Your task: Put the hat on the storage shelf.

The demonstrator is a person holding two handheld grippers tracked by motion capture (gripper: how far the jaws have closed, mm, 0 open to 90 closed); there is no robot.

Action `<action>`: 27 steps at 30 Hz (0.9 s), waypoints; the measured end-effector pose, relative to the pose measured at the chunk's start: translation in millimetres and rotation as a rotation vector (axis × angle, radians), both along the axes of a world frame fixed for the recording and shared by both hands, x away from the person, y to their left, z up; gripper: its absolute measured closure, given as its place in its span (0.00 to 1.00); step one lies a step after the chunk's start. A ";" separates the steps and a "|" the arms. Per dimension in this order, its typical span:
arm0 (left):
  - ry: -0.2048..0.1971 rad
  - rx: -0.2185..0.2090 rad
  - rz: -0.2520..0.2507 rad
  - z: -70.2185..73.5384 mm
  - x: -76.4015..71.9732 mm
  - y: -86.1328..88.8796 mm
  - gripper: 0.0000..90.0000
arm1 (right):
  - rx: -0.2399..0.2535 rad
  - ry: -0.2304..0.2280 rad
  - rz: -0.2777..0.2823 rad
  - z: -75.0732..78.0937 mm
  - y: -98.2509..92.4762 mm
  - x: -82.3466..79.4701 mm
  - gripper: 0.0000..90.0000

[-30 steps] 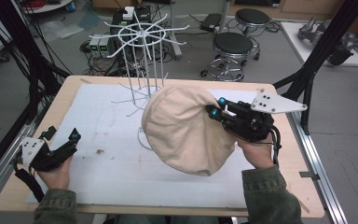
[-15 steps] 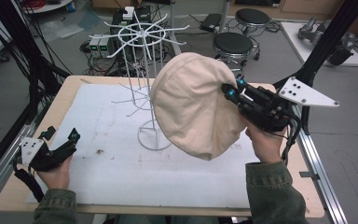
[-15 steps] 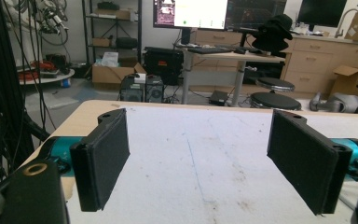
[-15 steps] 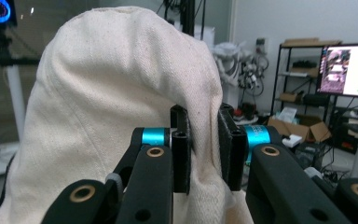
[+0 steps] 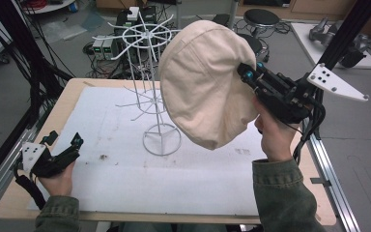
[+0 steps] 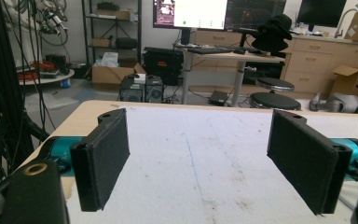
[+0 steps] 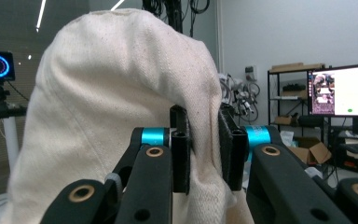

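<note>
Cream canvas cap [image 5: 203, 84] is held aloft by the right gripper [image 5: 248, 76], its jaws pinched tight on a fold of cloth at the cap's edge; in the right gripper view the fabric [image 7: 121, 112] bunches between the two black pads [image 7: 181, 149] and rises above and ahead of them. From above, the cap hangs forward and to the left of those fingers, its crown just beside the upper spokes of the white wire rack [image 5: 147, 38], overlapping them in this view; whether cloth touches wire cannot be told. Step in hand, by my judgement: carrying the cap to the rack to hang it. Next move calls for bringing the cap's hollow over a spoke tip, then lowering before the pads part; the light rack could tip if pushed sideways. Left gripper [image 5: 63, 145] rests low on the white mat [image 5: 101, 183], well apart from the cap, jaws spread wide with nothing between the pads [image 6: 103, 156].
</note>
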State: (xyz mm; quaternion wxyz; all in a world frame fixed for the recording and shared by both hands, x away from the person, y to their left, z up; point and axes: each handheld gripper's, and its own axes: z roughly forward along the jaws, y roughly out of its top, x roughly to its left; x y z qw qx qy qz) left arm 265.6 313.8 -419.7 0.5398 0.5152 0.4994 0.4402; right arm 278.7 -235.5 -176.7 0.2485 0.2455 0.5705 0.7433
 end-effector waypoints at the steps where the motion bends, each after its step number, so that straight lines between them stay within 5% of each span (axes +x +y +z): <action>1: 0.001 -0.001 -0.001 -0.1 0.0 0.0 0.23 | 0.001 0.002 0.000 2.0 0.8 0.4 0.87; 18: -0.004 -0.021 -0.004 -0.2 0.2 1.8 0.23 | 0.110 0.029 -0.001 34.6 21.3 31.9 0.86; 27: -0.002 -0.024 -0.004 -0.4 0.4 2.7 0.23 | 0.100 0.096 0.033 39.4 30.5 54.5 0.86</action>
